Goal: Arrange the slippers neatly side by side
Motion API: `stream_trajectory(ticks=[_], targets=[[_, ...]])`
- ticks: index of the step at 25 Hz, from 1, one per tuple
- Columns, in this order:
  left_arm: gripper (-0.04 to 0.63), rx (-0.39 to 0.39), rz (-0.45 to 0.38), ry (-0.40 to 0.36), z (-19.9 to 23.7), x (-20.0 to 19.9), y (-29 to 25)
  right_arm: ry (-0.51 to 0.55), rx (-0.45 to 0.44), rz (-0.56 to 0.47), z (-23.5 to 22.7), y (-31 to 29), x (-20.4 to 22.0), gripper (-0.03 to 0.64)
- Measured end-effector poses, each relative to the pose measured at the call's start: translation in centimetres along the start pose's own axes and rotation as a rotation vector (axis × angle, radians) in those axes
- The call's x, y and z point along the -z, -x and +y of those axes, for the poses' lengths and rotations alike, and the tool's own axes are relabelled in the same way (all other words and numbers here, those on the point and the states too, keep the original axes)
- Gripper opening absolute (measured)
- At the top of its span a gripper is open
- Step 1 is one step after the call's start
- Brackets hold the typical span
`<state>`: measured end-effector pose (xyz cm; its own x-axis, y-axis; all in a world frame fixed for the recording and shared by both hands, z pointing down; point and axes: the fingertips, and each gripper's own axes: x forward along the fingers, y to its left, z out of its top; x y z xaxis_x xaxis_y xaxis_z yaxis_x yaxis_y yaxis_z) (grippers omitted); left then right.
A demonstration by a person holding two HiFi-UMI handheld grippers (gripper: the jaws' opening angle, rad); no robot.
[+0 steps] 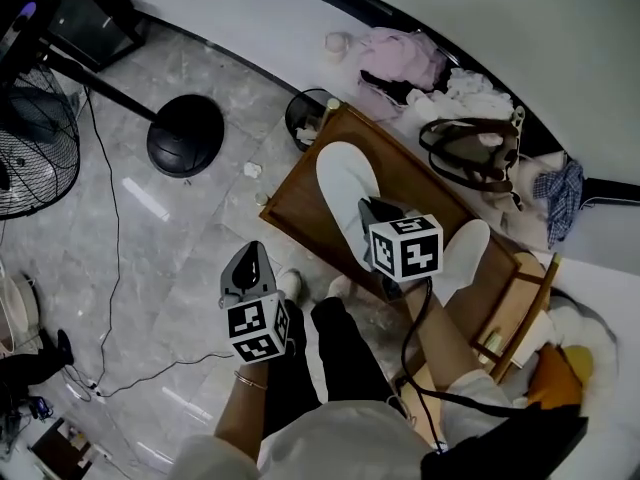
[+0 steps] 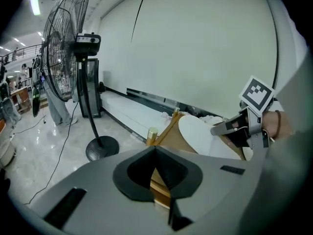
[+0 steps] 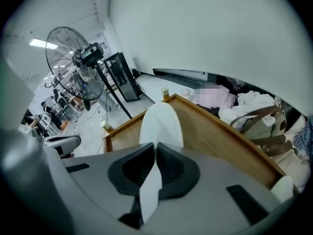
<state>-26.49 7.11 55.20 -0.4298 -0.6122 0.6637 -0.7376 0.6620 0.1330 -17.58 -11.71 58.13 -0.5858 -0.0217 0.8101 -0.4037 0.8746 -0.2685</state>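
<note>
Left gripper view: left gripper (image 2: 156, 166) jaws together, empty, beside the wooden table (image 2: 171, 135).
Right gripper (image 3: 152, 168): clamped on the white slipper's (image 3: 161, 121) heel edge.
Second slipper (image 1: 466, 251): on the same table, apart, to the right.

White slipper (image 3: 161, 124); brown table (image 3: 215, 136); black fan base (image 1: 185, 135).
</note>
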Motion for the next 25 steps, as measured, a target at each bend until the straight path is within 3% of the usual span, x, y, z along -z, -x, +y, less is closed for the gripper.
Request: stream_trajectory(ticks=[11,25], targets=[[0.008,0.107,-0.021,-0.08,-2.4,-2.4,-0.3,-0.188,0.092,-0.097,-2.1,4.6,-0.3,0.043],[0.008,0.32,-0.021,-0.257,-10.5,-5.7,-2.0,-0.478,0.27,-0.216,-8.4,11.8,3.5,0.043]])
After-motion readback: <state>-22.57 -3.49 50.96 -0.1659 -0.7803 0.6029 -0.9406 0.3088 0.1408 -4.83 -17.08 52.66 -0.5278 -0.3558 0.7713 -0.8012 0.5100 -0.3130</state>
